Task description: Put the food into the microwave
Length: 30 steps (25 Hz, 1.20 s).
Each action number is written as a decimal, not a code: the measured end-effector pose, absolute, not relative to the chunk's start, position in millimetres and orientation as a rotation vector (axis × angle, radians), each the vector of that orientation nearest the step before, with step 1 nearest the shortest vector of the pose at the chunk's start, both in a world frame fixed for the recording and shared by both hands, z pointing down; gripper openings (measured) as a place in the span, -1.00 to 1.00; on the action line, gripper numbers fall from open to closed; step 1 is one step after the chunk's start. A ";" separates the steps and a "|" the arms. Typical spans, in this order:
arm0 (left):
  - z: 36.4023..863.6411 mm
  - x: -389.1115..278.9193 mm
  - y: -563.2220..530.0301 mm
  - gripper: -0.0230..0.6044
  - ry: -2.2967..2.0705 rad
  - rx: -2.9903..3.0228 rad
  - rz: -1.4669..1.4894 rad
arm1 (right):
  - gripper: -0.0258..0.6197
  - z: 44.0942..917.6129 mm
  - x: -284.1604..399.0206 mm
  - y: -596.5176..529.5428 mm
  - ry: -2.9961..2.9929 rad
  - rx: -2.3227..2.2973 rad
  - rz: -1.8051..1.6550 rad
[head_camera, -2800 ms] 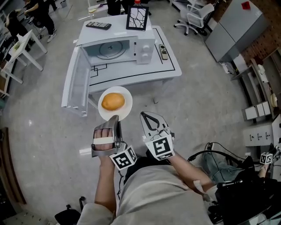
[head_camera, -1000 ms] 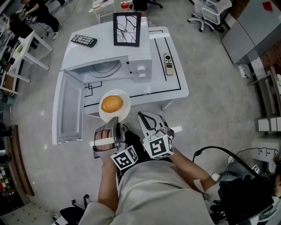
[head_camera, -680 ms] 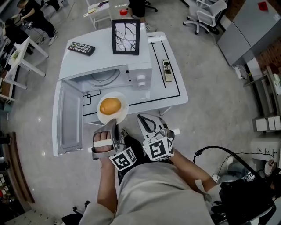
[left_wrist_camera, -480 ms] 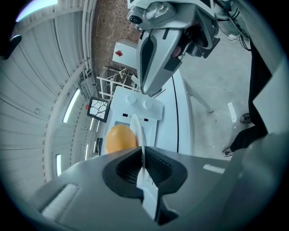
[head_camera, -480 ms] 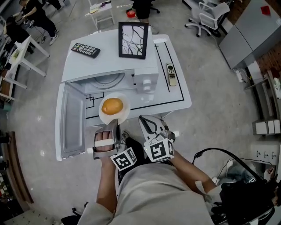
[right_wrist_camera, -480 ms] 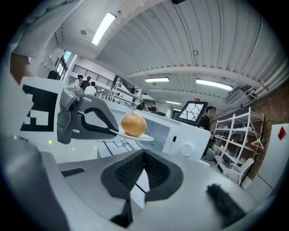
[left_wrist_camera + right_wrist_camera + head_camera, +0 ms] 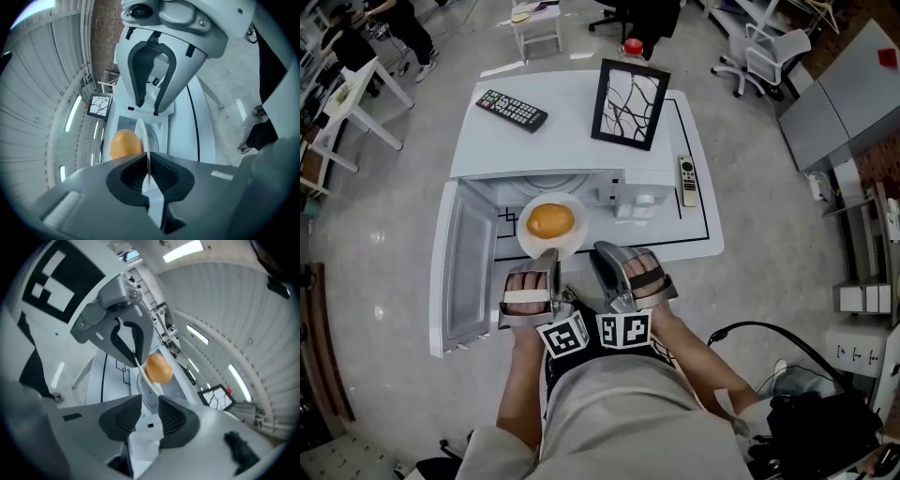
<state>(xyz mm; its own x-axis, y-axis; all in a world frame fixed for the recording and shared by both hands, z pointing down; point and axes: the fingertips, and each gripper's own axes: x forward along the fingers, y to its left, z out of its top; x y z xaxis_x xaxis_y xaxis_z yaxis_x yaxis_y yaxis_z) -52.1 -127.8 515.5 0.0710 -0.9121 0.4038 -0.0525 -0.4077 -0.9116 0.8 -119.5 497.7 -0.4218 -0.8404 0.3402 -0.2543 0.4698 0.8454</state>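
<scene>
Left gripper [image 7: 547, 255] fingers pinched on plate [image 7: 528, 241] rim, right gripper [image 7: 602, 251] fingers just opening, nothing between

I saw the food [image 7: 550, 221], a round, golden-orange lump, sitting in the middle of a small white plate [image 7: 573, 243]. The plate was held about level, its near rim pinched between the jaws of my left gripper [image 7: 549, 255], right at the mouth of the white microwave [image 7: 634, 193]. The microwave's door [image 7: 467, 270] stood swung wide open on the left side.
</scene>
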 end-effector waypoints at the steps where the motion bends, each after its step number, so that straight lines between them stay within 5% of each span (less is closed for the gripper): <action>1: 516.1 -54.8 -130.5 -0.86 0.974 -1.574 -1.433 | -0.56 498.1 -4.7 -122.3 -1.869 0.883 -1.002; 11: 522.6 -62.8 -142.7 -0.85 0.868 -1.493 -1.402 | -0.55 518.0 -46.8 -143.7 -1.598 0.663 -1.358; 14: 522.4 -62.4 -145.9 -0.86 0.870 -1.493 -1.392 | -0.80 523.7 -52.3 -149.3 -1.580 0.638 -1.366; 30: 517.5 -102.8 -157.7 -0.76 1.273 -1.671 -1.306 | -0.83 534.1 -61.9 -175.1 -1.588 0.653 -1.280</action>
